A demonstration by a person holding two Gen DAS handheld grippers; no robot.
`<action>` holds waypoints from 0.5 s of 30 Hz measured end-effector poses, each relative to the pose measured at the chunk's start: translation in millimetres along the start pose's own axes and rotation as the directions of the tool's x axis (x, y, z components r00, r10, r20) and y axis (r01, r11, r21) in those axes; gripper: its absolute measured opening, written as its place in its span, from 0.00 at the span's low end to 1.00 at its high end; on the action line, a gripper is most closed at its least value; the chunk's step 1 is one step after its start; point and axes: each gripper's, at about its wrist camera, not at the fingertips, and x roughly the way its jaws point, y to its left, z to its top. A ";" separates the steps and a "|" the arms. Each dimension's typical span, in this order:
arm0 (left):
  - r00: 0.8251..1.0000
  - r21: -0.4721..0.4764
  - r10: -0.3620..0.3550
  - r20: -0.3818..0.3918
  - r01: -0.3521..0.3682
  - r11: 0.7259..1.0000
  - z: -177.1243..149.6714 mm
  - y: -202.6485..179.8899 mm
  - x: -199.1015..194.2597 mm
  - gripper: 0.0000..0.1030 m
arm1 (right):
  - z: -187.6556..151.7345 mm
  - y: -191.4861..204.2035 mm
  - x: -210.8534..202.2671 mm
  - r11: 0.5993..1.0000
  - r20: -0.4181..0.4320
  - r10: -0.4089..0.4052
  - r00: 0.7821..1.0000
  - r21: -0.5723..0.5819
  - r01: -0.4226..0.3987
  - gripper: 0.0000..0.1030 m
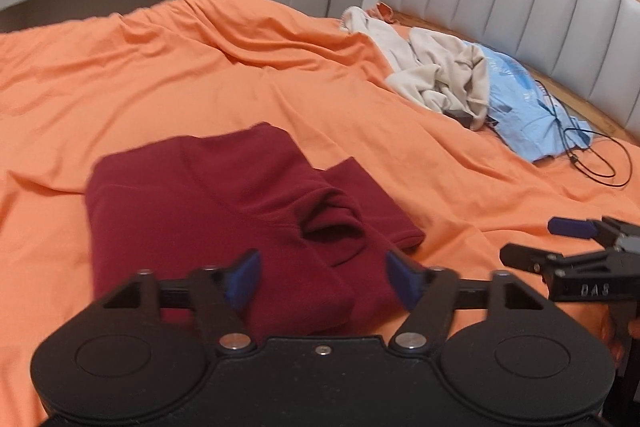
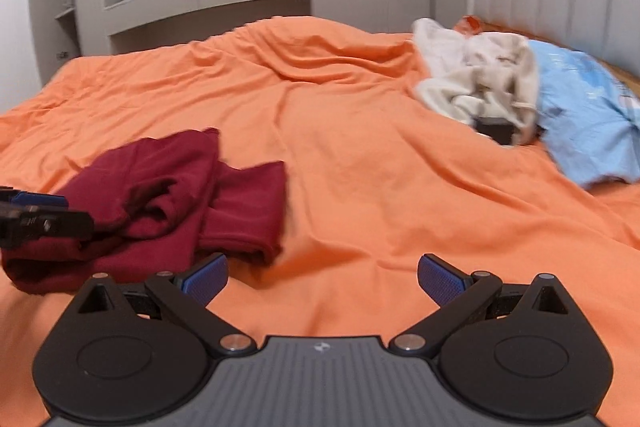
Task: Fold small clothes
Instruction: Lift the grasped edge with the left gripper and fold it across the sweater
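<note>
1. An orange bedsheet (image 1: 200,75) covers the bed; beige clothes (image 1: 436,71) lie piled by the headboard.
2. The maroon garment (image 1: 224,219), partly folded, lies just ahead of the left gripper (image 1: 322,281), whose jaws stand apart, empty.
3. The right gripper (image 2: 322,285) is spread wide over bare sheet.
4. Likely best: pinch both near corners evenly, lift low, then fold across.

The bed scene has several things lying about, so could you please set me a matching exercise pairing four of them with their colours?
Things:
1. folded garment
2. bedsheet
3. crumpled garment
4. cable

Colours:
A. orange
B. black
C. dark red
D. beige

Pairs: 1-C, 2-A, 3-D, 4-B
</note>
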 end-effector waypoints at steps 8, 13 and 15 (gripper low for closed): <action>0.994 0.110 0.113 0.006 -0.113 0.987 -10.4 -6.9 -12.1 0.96 | 48.4 23.7 59.5 0.966 0.025 0.257 0.966 -0.012 -0.256 1.00; 0.987 0.161 0.158 -0.009 -0.154 0.975 -17.4 -11.9 -8.7 0.96 | 55.1 38.1 103.0 0.947 0.034 0.316 0.948 0.053 -0.318 0.81; 0.985 0.183 0.173 0.000 -0.170 0.968 -19.0 -14.0 -8.9 0.96 | 53.9 44.2 115.4 0.949 0.021 0.311 0.950 0.036 -0.312 0.72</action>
